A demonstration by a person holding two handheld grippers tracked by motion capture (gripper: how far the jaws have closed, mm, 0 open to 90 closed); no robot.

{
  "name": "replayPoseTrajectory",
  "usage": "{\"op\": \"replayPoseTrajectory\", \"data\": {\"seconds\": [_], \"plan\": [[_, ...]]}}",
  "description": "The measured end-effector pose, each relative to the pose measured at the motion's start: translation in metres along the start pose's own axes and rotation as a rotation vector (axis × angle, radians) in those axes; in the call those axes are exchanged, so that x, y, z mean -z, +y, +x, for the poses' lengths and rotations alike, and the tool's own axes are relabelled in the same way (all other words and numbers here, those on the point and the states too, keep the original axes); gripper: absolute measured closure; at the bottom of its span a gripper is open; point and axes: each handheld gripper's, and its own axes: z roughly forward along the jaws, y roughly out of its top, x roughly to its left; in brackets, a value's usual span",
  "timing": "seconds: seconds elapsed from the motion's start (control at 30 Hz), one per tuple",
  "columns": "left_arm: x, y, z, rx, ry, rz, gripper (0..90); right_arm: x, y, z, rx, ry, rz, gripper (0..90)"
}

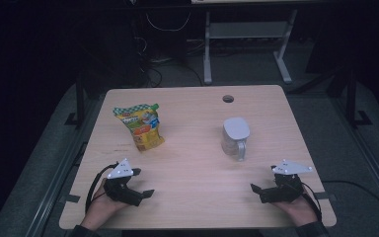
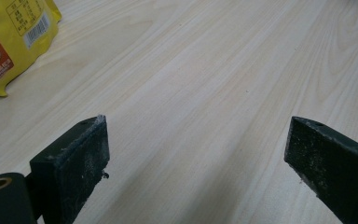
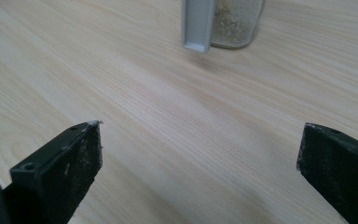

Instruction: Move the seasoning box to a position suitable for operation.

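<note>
Both grippers, left gripper and right gripper, rest wide open and empty, nearer than the jug; judging next: reach for the pouch.

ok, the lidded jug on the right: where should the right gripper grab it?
Probably the handle. The jug stands upright with its handle turned toward the person's side, almost straight ahead of the open right gripper. Come in level from the near edge and close the jaws across the handle's flat strap.
</note>
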Motion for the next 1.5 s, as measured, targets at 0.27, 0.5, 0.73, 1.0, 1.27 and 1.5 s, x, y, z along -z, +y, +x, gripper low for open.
{"op": "replayPoseTrajectory", "data": {"seconds": [0.27,0.5,0.73,1.0,1.27,1.5], "plan": [[-0.002,0.001,0.0,0.012,-0.007,0.004,5.9,0.001,0.003,0.0,0.001,-0.008,-0.005,3.9],[-0.006,0.001,-0.001,0.016,-0.008,0.017,6.0,0.004,0.009,-0.002,-0.023,0.007,-0.039,14.7],[-0.001,-0.002,-0.002,0.012,-0.009,0.011,6.5,-0.006,0.029,0.004,-0.057,0.022,-0.06,24.3],[0.001,-0.001,-0.003,0.018,-0.011,0.001,8.2,-0.016,0.045,0.004,-0.064,-0.003,-0.081,29.6],[-0.001,-0.002,-0.004,0.019,-0.015,0.013,8.2,-0.026,0.056,-0.001,-0.077,-0.015,-0.088,31.5],[-0.002,-0.002,-0.004,0.02,-0.014,0.014,8.3,-0.035,0.066,0.001,-0.093,-0.029,-0.097,37.1]]}}
